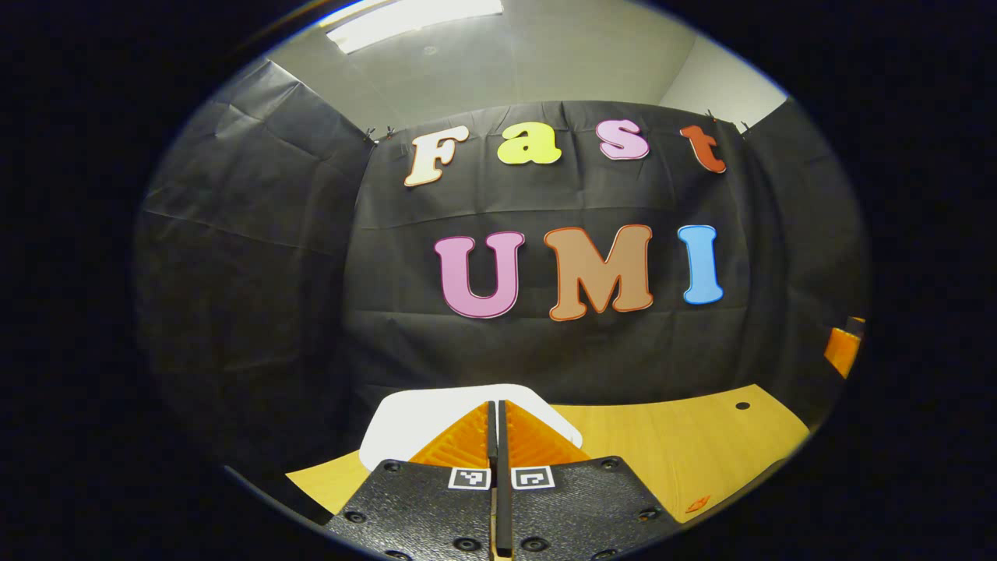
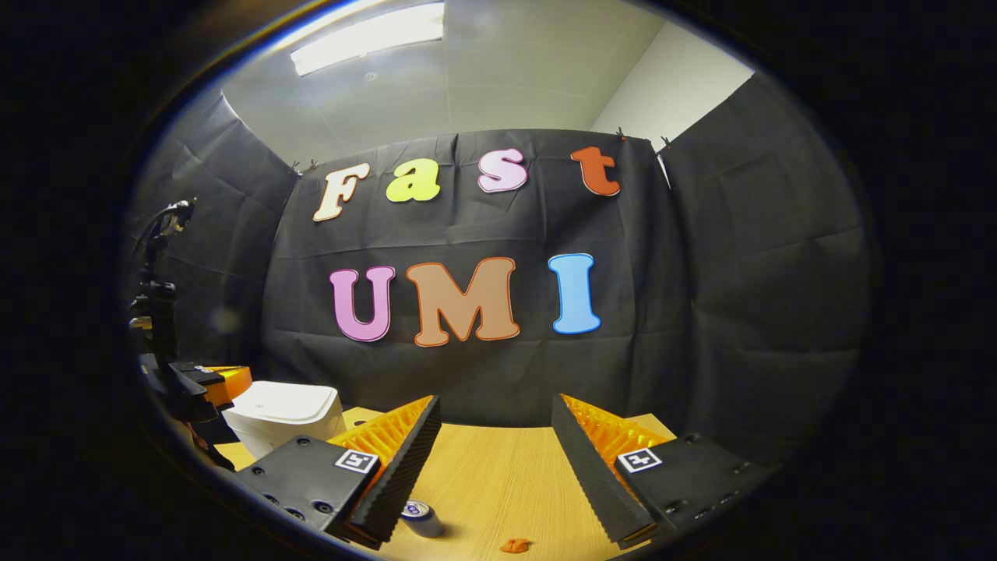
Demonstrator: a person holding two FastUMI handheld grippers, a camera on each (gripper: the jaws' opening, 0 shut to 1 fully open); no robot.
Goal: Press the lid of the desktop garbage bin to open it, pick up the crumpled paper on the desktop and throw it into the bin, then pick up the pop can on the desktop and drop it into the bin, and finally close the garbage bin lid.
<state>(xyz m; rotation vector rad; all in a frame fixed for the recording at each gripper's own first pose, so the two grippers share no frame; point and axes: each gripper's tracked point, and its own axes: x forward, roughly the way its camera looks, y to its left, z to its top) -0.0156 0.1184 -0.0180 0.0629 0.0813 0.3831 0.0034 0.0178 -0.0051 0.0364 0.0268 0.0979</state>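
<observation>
Left gripper view: the left gripper (image 1: pixel 497 436), its fingers clenched together on nothing, is held just short of the white garbage bin (image 1: pixel 413 425), whose lid lies flat and closed directly ahead of the fingertips on the wooden desktop (image 1: pixel 685 444). A small orange scrap (image 1: pixel 698 504) rests on the wood, off to the tool's right and near its base. Judged from this, the lid press has not yet begun; a push landing off the lid's release point, or delivered at a slant, could shove the light bin along the table rather than spring it open.

Right gripper view: the right gripper (image 2: pixel 494 452) hangs with fingers spread wide and empty above the desktop. The pop can (image 2: pixel 423 518) lies on its side just below its left finger. The bin stands beyond that finger, with the other gripper beside it. A hasty descent could nudge the can and send it rolling. The crumpled paper cannot be identified with certainty.
</observation>
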